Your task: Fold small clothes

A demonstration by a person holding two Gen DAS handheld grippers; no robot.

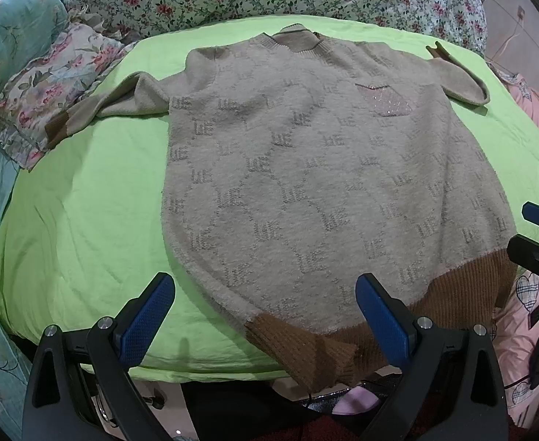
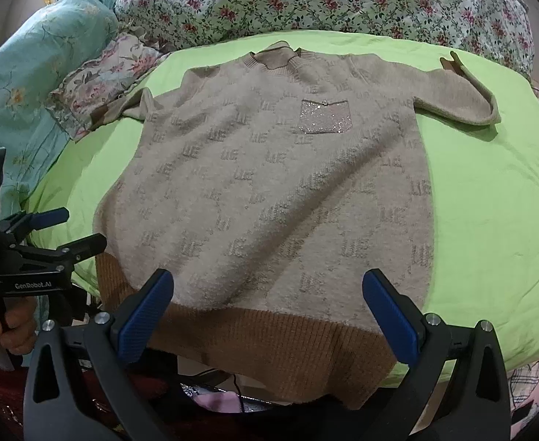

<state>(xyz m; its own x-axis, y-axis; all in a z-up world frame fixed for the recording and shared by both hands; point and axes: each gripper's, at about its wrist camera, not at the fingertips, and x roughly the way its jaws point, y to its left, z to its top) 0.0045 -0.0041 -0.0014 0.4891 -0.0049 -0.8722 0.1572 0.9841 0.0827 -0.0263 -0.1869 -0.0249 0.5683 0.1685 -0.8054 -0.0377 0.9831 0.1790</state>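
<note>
Sweater (image 1: 306, 169) spread flat on bed (image 1: 86, 220), hem beneath both wide-parted claws (image 1: 266, 316) (image 2: 267, 316) (right view alone shows a hand (image 2: 8, 327)).

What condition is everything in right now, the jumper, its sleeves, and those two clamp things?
Sweater: spread flat, front up, unfolded; brown hem hangs over the bed's near edge.
Left-side sleeve: stretched outward onto the floral pillow.
Right-side sleeve: bent back on itself.
Left gripper: open, empty.
Right gripper: open, empty.
</note>
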